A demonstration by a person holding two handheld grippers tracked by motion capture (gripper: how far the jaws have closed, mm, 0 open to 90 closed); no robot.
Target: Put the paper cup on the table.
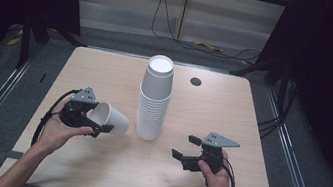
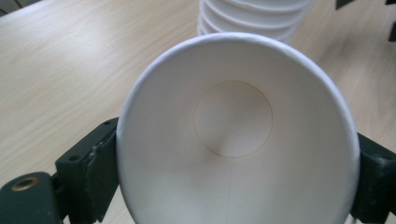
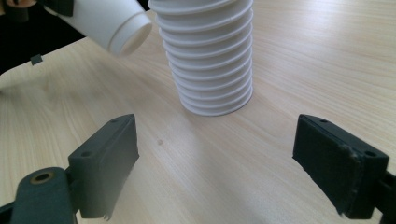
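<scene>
Overhead light falls evenly on the tabletop (image 1: pixel 107 69); surroundings stay dark. Shadows are soft and short. Near fingers (image 3: pixel 107 163) appear slightly blurred; no glare.

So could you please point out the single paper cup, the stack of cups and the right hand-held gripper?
single paper cup (image 1: pixel 114 120), high view, on its side wall.
stack of cups (image 1: pixel 153 106), high view, mid-height on its ribbed side.
right hand-held gripper (image 1: pixel 185 147), high view, midway between its fingertips.

The high view looks forward and down from above the person's side, taking in the whole table (image 1: pixel 92 168). The left gripper view sits very close, looking straight into a paper cup (image 2: pixel 233 140). The right gripper view looks low across the tabletop; probably all 3 views share the cup stack (image 3: pixel 210 60).
</scene>
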